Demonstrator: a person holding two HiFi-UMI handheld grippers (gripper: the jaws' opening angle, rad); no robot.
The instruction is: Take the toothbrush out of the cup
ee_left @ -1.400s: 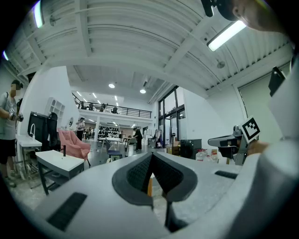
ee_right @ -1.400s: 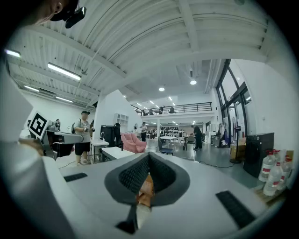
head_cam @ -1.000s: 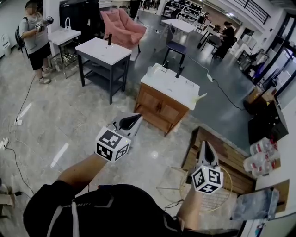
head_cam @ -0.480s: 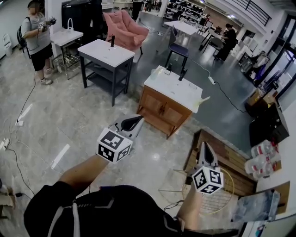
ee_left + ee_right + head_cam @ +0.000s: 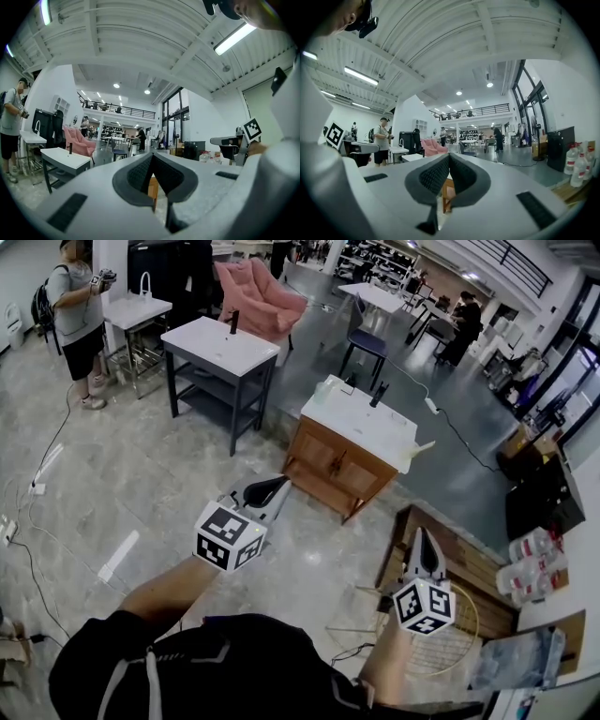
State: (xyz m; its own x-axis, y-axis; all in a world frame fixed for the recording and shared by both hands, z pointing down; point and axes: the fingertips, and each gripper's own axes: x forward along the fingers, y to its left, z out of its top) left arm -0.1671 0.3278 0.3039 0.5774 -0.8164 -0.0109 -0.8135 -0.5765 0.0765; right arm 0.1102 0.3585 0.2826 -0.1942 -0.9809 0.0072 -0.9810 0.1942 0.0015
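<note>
**Two things missing: the cup and the toothbrush**

Both pairs of fingers are pressed together with nothing in them. In the left gripper view the dark pads [image 5: 140, 174] meet at the tip. A thin gap lower down shows only a bit of brown wood far off. In the right gripper view the pads [image 5: 432, 177] meet the same way. I think they are closed because there is nothing to hold yet.

The left gripper [image 5: 278, 484] and the right gripper [image 5: 421, 535] both point flat, out ahead of me, side by side but well apart. I think I hold them level like that so they are ready and do not bump things.

Ahead of them, a little way off, is a wooden cabinet [image 5: 328, 465] with a white top [image 5: 361, 423]. Some small dark things [image 5: 376, 393] stand up on that top, too small for me to name. Farther off to the left is a dark table [image 5: 211, 338], and behind it a pink chair [image 5: 258, 296]. Near my right gripper a low wooden crate [image 5: 478, 573] lies on the floor.

I cannot find the cup or the toothbrush anywhere. They may be on the cabinet, but that is only a guess. So the job has not begun. I judge that I must get close first, find the cup, then open one gripper for the toothbrush.
</note>
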